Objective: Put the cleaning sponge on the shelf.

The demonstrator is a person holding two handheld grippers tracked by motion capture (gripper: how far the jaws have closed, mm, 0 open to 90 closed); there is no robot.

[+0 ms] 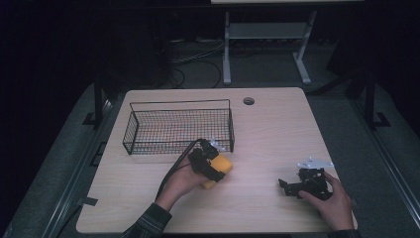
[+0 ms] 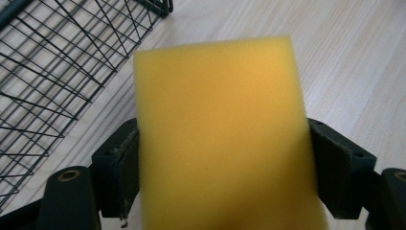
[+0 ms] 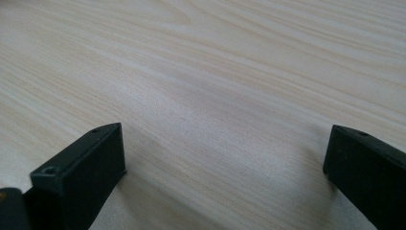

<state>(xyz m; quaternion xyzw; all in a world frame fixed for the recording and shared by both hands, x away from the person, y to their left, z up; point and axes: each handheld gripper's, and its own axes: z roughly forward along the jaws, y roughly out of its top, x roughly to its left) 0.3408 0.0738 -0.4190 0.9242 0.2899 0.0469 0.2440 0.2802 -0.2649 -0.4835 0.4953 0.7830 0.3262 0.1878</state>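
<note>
Both grippers sit low over the wooden table [image 1: 267, 124]: the left gripper [image 2: 225, 158] is clamped on a yellow sponge [image 2: 220, 134] just beside the wire basket [image 1: 178, 126], while the right gripper [image 3: 225, 158] gapes wide with nothing between its jaws.

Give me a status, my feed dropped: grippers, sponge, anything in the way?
Left gripper shut on yellow sponge, beside wire basket. Right gripper open, nothing between jaws, low over table. Path to basket looks clear.
</note>
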